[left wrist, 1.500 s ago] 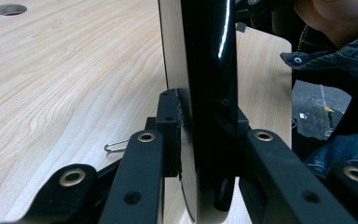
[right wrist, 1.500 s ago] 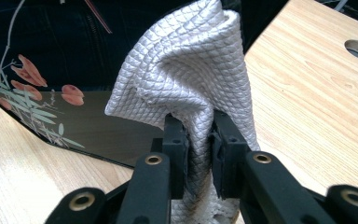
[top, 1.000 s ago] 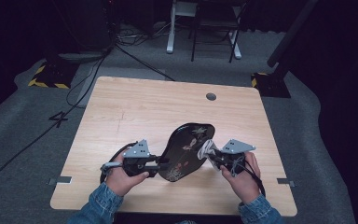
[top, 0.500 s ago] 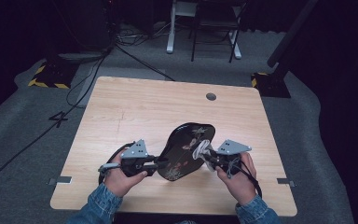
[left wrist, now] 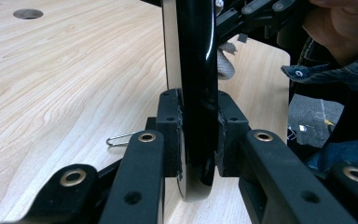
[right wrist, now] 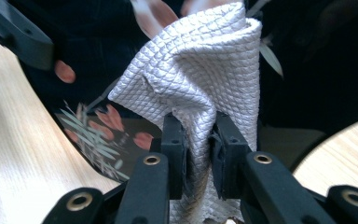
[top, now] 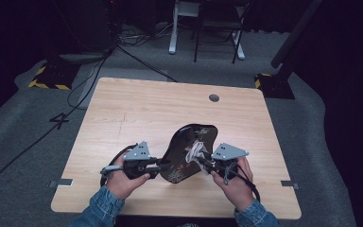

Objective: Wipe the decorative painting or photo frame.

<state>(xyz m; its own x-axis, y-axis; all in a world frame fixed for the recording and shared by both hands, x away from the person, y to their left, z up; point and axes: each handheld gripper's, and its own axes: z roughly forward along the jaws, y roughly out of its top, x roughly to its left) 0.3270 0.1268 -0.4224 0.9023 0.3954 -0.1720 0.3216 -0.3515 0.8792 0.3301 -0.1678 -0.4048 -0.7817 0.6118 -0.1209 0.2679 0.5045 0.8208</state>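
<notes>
A pale rectangular wooden table (top: 137, 109) with a round cable hole (top: 213, 98) stood on grey carpet (top: 23, 156). Black cables (top: 87, 82) trailed across the floor past yellow-and-black striped hazard tape (top: 47, 78). White metal chair legs (top: 174, 40) stood in the dark background.

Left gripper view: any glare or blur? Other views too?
Left gripper view: bright glare streak down the glossy black tray, far background soft. Right gripper view: cloth sharp, floral tray surface behind blurred. High view: table evenly lit, surroundings dark.
</notes>
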